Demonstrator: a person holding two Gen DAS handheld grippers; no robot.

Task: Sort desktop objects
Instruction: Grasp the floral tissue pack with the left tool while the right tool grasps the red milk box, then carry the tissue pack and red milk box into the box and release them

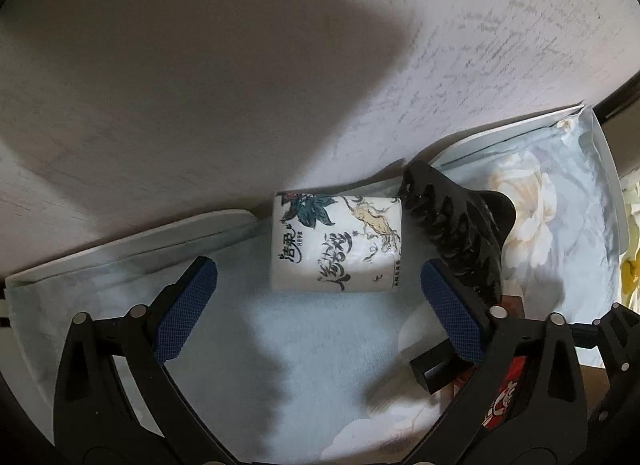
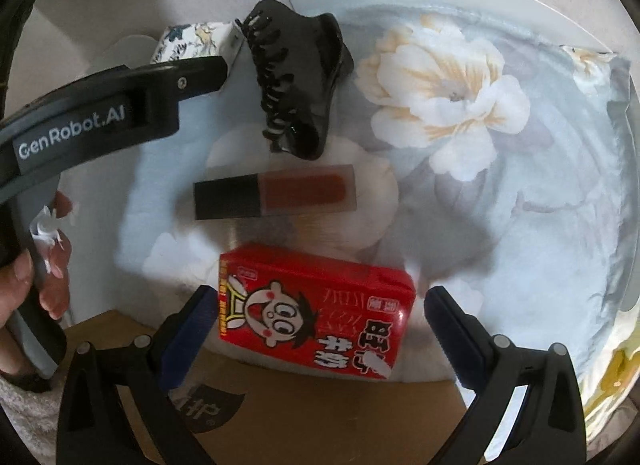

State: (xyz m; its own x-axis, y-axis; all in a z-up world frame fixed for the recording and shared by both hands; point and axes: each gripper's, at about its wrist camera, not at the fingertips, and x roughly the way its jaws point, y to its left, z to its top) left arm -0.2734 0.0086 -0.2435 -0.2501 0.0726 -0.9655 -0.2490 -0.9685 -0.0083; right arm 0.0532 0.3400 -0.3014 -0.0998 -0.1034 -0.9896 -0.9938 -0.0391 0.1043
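A printed tissue roll [image 1: 336, 243] lies on the floral cloth [image 1: 280, 345] near the wall. My left gripper [image 1: 320, 305] is open, its blue pads on either side just short of the roll. A black hair claw [image 1: 456, 233] lies right of the roll, also in the right wrist view [image 2: 298, 81]. A lip-gloss tube [image 2: 276, 193] lies in front of the claw. A red milk carton [image 2: 316, 305] lies nearest. My right gripper [image 2: 320, 329] is open, its pads flanking the carton without closing on it.
The wall [image 1: 280, 65] stands right behind the roll. A brown cardboard box [image 2: 320, 417] sits under the cloth's near edge. The left gripper body [image 2: 100, 113] and the hand holding it cross the left of the right wrist view.
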